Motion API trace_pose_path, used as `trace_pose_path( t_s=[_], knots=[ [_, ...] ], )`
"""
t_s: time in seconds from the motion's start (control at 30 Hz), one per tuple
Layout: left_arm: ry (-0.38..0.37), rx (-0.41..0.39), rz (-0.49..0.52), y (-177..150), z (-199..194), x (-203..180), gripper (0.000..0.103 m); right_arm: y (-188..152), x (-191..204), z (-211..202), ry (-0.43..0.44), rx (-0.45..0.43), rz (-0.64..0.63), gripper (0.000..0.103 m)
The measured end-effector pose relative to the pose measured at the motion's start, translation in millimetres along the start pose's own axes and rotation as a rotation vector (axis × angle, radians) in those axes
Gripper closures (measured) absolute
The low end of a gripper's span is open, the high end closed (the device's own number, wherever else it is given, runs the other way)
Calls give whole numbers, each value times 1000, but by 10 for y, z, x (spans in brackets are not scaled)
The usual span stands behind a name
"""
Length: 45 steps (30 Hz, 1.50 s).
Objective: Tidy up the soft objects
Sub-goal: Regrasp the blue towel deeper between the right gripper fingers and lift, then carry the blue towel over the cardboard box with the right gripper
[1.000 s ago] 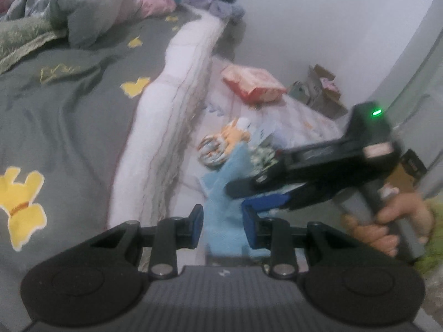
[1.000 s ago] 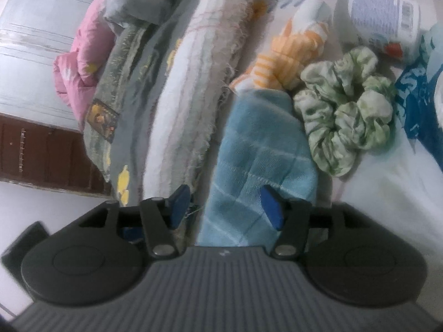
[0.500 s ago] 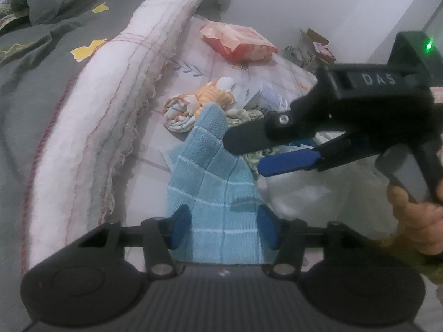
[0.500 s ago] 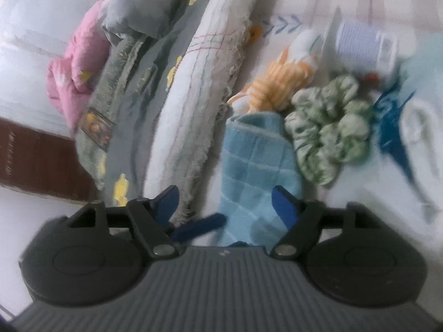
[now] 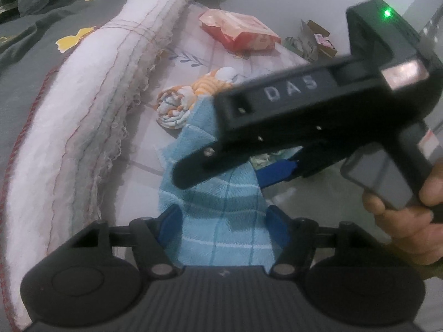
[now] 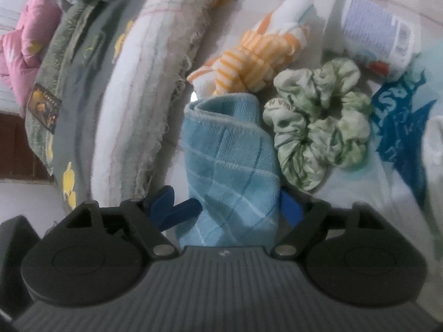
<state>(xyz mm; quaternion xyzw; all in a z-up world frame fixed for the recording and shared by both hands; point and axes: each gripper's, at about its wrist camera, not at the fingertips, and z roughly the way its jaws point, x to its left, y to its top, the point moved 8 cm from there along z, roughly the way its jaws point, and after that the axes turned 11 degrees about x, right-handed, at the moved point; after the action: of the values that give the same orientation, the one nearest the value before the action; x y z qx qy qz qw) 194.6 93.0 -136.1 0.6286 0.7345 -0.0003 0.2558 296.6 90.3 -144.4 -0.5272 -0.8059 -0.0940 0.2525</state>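
The blue checked towel [image 6: 229,163] lies folded on the floor mat beside the green scrunchie [image 6: 318,127]; left hand-held gripper [image 5: 223,221] and right hand-held gripper [image 6: 229,204] have just been opening, straddling it unpinched, apparently releasing it.

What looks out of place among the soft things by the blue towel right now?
A hard white bottle lies on its side just beyond the green scrunchie; it is no soft item. The blue checked towel is only loosely folded, its far end curled over.
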Motion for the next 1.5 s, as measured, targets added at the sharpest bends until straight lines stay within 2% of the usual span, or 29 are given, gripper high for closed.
trace_pose_path(
  t_s=[0.07, 0.17, 0.3, 0.43, 0.63, 0.77, 0.97, 1.1, 1.27, 1.33, 1.37, 1.4, 1.43, 1.5],
  knots=[
    [1, -3, 3, 15, 9, 0, 33, 34, 38, 13, 10, 0, 1, 20],
    [2, -8, 3, 31, 9, 8, 33, 56, 48, 16, 37, -10, 13, 28],
    [9, -21, 2, 52, 1, 21, 36, 68, -19, -19, 80, -18, 39, 55],
    [25, -40, 3, 85, 12, 27, 46, 50, -88, -49, 151, -33, 71, 74],
    [29, -68, -10, 100, -82, 44, 62, -25, -33, -163, 236, -76, 65, 82],
    [62, -118, 11, 88, -273, -25, 66, -97, 19, -311, 279, -103, 45, 84],
    [108, -240, 45, 43, -730, -194, 72, -265, 218, -670, 355, -168, -27, 81],
    [98, -295, 53, 28, -974, -326, 73, -378, 337, -944, 418, -210, -47, 74],
    [88, -336, 95, 7, -1114, -582, 74, -544, 378, -1235, 458, -266, -53, 73],
    [77, -349, 123, 32, -1140, -690, 74, -638, 343, -1346, 455, -292, -54, 66],
    [73, -359, 139, 32, -1158, -761, 75, -687, 316, -1392, 444, -308, -54, 61],
    [69, -367, 155, 30, -1178, -840, 75, -740, 277, -1445, 428, -324, -52, 51],
    [59, -372, 175, 27, -1193, -934, 75, -798, 240, -1491, 418, -339, -50, 48],
    [31, -374, 206, 14, -1197, -1101, 75, -918, 168, -1554, 426, -354, -47, 48]
  ],
)
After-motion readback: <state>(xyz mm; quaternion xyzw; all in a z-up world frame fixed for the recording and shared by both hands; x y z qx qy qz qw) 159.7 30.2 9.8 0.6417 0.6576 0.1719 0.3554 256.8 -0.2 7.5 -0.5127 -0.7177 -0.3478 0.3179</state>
